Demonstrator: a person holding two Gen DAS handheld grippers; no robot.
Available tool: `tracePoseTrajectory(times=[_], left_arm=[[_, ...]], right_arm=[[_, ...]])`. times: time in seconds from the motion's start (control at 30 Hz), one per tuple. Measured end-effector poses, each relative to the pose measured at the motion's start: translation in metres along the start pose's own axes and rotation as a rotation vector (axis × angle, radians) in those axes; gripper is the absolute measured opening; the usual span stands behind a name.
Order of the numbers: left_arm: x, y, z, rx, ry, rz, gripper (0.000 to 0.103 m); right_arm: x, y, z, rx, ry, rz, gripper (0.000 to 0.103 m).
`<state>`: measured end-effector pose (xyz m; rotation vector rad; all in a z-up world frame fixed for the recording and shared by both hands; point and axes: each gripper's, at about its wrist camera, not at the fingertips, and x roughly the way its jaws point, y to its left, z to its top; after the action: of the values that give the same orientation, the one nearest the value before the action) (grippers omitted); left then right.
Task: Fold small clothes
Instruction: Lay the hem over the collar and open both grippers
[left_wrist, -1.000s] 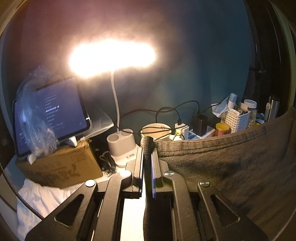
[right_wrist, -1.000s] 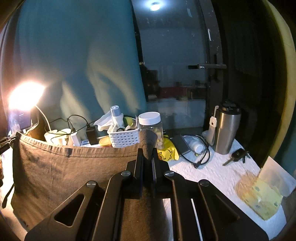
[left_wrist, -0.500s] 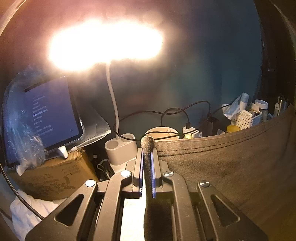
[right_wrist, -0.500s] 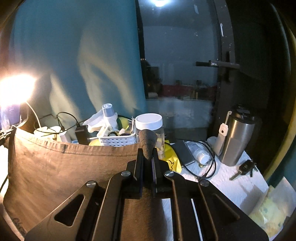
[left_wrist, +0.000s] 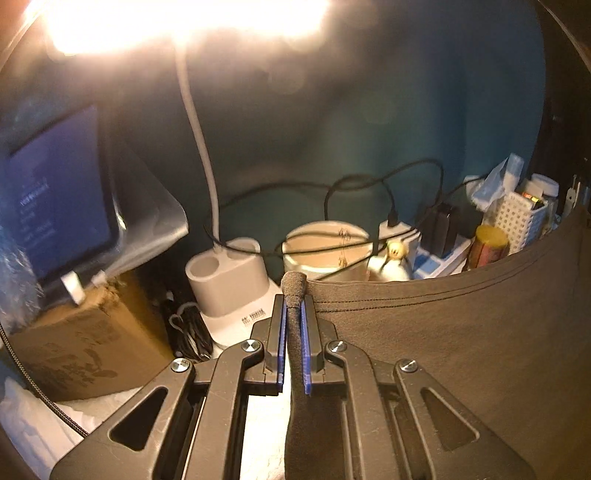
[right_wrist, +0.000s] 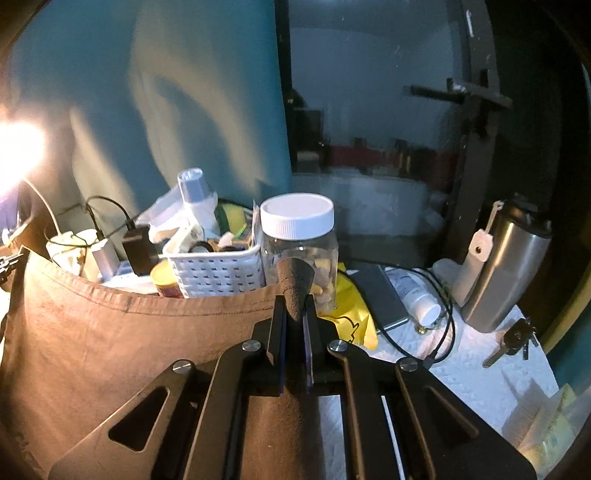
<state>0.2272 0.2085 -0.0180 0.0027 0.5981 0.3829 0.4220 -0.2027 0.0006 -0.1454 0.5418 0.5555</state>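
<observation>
A dark grey-brown garment (left_wrist: 461, 332) hangs stretched in the air between my two grippers, its stitched hem running along the top. My left gripper (left_wrist: 293, 306) is shut on the garment's left corner, with a nub of cloth poking out above the jaws. My right gripper (right_wrist: 294, 306) is shut on the right corner, the cloth (right_wrist: 129, 350) spreading away to the left. The lower part of the garment is hidden below the frames.
Behind the garment stand a lit desk lamp (left_wrist: 229, 273), a tablet (left_wrist: 55, 192) on a cardboard box (left_wrist: 85, 343), a white basket (right_wrist: 216, 267), a clear jar (right_wrist: 301, 243), cables, a steel tumbler (right_wrist: 498, 273) and keys (right_wrist: 511, 341) on a white-covered table (right_wrist: 480, 384).
Both grippers have moved forward toward the clutter at the table's back, still holding the garment taut. The lamp has slid up and out of the left view.
</observation>
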Motion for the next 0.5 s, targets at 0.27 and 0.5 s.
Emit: tracePoseTrajectory(times=[0.27,0.5], left_arm=[[0.029,0.001,-0.015,-0.011,0.084,0.006,0.007],[0.043,0.0,-0.022,-0.013,0.127,0.015,0.009]], right_arm=[[0.025,-0.006,-0.013,0.044,0.077,-0.015,0.009],[0.032,-0.003,-0.017,0.047,0.108,-0.043,0.009]])
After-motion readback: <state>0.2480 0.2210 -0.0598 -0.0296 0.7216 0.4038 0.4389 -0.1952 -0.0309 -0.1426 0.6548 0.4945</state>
